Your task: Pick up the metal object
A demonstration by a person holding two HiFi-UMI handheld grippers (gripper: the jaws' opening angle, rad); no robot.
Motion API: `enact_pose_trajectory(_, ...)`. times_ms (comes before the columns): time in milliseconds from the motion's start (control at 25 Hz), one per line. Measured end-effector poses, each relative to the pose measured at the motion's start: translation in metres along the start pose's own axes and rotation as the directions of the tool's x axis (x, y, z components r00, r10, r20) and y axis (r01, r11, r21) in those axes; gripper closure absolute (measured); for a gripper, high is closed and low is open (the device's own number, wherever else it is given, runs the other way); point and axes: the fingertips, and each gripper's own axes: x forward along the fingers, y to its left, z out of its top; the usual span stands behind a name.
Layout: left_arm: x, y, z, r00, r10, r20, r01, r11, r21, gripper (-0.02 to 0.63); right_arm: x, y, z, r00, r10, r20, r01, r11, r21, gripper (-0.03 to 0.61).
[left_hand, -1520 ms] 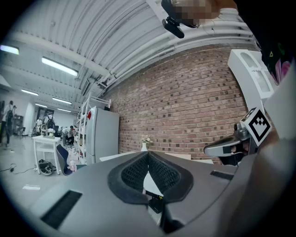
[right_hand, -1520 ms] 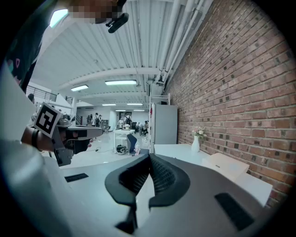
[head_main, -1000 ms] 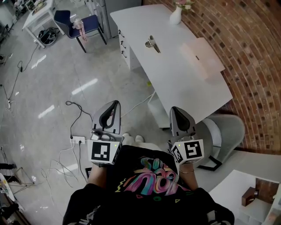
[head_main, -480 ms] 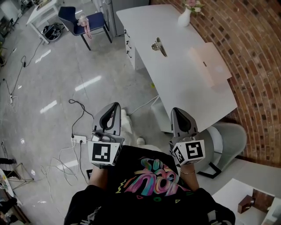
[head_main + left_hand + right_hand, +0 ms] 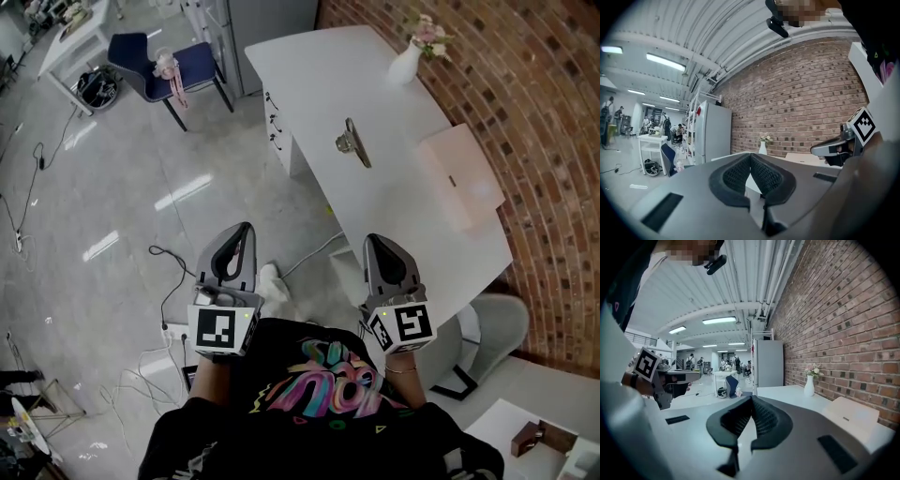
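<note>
Table: long white table (image 5: 394, 220) running alongside a red brick wall (image 5: 553, 141).
On the table: white vase of pale flowers (image 5: 407, 64) at the far end; flat pale pink box (image 5: 459, 176) near the wall-side edge, well apart from the vase.
Floor: glossy grey floor (image 5: 112, 197); blue chair (image 5: 155, 58) standing far left.

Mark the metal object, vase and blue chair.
metal object (image 5: 353, 142): head view, its middle.
vase (image 5: 404, 67): head view, white body.
blue chair (image 5: 199, 57): head view, seat.
</note>
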Motion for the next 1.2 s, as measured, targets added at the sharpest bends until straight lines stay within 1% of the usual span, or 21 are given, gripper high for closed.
enact_pose_trajectory(160, 0.045, 0.055, 0.01, 1.0, -0.021, 0.002, 0.021, 1.0, 0.006, 0.589, 0.059, -0.005, 0.016, 0.999, -0.043, -0.018, 0.043, 0.999, -0.015, 0.56)
enact_pose_trajectory(320, 0.074, 0.104, 0.013, 0.999, -0.033, 0.01, 0.033, 0.999, 0.011, 0.589, 0.102, -0.003, 0.023, 0.996, -0.089, -0.028, 0.089, 0.996, -0.013, 0.56)
enact_pose_trajectory(440, 0.089, 0.128, 0.009, 0.999, -0.037, 0.009, 0.037, 0.999, 0.002, 0.588, 0.122, -0.003, 0.023, 0.992, -0.121, -0.032, 0.121, 0.993, -0.005, 0.56)
enact_pose_trajectory(560, 0.101, 0.147, 0.006, 0.999, -0.04, -0.005, 0.04, 0.999, 0.006, 0.589, 0.136, 0.0, 0.025, 0.99, -0.134, -0.044, 0.135, 0.991, 0.006, 0.56)
enact_pose_trajectory(720, 0.114, 0.165, 0.001, 0.999, -0.039, -0.019, 0.039, 0.999, -0.001, 0.589, 0.147, -0.001, 0.024, 0.986, -0.151, -0.066, 0.152, 0.988, 0.009, 0.56)
enact_pose_trajectory(880, 0.138, 0.167, -0.006, 0.997, -0.065, -0.031, 0.065, 0.998, -0.004, 0.589, 0.162, -0.014, 0.019, 0.982, -0.174, -0.079, 0.176, 0.984, 0.024, 0.56)
enact_pose_trajectory(1000, 0.165, 0.17, -0.009, 0.996, -0.085, -0.041, 0.085, 0.996, -0.005, 0.589, 0.182, -0.031, 0.019, 0.978, -0.191, -0.084, 0.194, 0.981, 0.027, 0.56)
enact_pose_trajectory(1200, 0.229, 0.176, -0.003, 0.992, -0.122, -0.022, 0.122, 0.993, 0.01, 0.589, 0.23, -0.069, 0.019, 0.975, -0.206, -0.082, 0.209, 0.978, 0.028, 0.56)
